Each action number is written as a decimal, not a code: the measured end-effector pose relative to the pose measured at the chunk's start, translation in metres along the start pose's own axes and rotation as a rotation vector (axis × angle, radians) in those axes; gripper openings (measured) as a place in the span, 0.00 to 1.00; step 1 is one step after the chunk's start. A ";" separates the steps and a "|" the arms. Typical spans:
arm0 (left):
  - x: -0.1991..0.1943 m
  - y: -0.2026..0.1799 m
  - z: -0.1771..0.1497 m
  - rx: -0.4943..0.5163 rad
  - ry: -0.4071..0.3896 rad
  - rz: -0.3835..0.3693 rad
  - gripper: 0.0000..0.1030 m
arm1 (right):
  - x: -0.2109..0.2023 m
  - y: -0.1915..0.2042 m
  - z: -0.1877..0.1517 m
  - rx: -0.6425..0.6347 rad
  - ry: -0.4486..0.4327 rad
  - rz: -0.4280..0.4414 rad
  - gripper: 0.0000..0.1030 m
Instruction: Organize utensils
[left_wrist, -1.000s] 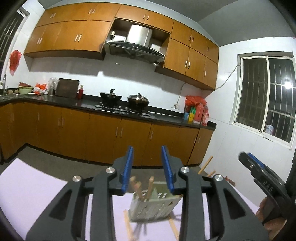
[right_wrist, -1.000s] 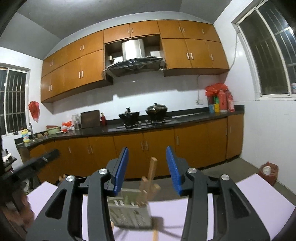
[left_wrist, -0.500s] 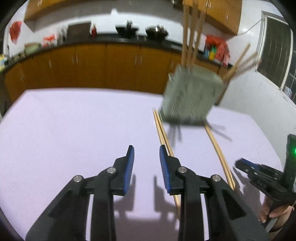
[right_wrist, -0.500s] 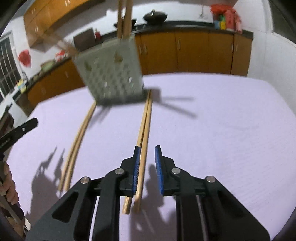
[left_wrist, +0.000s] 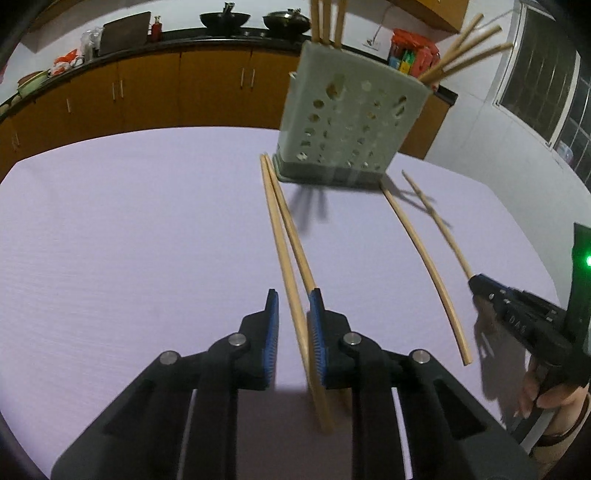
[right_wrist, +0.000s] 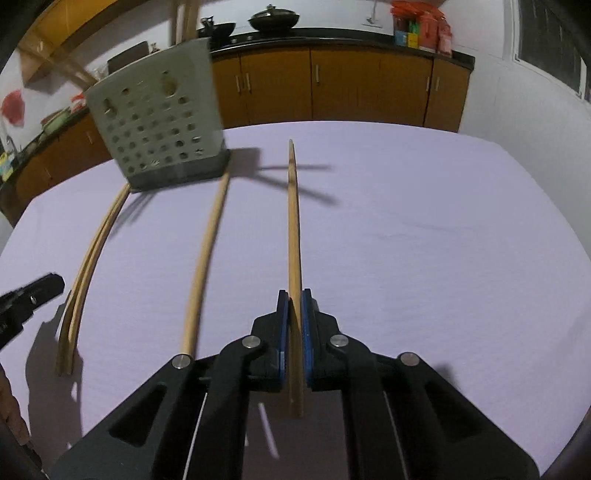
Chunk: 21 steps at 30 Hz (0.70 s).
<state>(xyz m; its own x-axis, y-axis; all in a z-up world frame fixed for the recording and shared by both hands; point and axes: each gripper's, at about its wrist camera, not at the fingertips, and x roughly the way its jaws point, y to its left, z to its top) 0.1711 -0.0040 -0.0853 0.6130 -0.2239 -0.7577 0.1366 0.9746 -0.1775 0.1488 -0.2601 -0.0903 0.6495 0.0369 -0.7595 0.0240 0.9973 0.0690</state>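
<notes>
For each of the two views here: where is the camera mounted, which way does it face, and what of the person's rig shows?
Left wrist: on the left gripper, angled down at the table; a chopstick pair between its jaws, pads not visibly pressing; the right gripper and hand at right.
Right wrist: on the right gripper, angled down, shut on a single chopstick; the left gripper at left edge.
Shared: the perforated holder, loose chopstick, kitchen counter.

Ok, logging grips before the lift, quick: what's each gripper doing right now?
Left gripper: jaws have just been closing around the pair of chopsticks, not yet clamped.
Right gripper: shut on a single chopstick.
</notes>
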 end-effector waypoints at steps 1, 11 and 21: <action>0.003 -0.002 0.000 0.006 0.005 0.003 0.17 | -0.001 -0.002 -0.001 -0.006 -0.003 -0.002 0.07; 0.016 0.003 0.004 0.018 0.012 0.117 0.08 | -0.002 0.003 -0.004 -0.043 -0.004 0.027 0.08; 0.009 0.057 0.012 -0.031 0.001 0.209 0.08 | 0.005 -0.002 0.005 -0.021 -0.010 -0.008 0.07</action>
<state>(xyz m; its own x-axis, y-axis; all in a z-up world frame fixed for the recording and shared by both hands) 0.1935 0.0500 -0.0947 0.6249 -0.0165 -0.7805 -0.0179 0.9992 -0.0355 0.1561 -0.2627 -0.0907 0.6568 0.0284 -0.7535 0.0132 0.9987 0.0491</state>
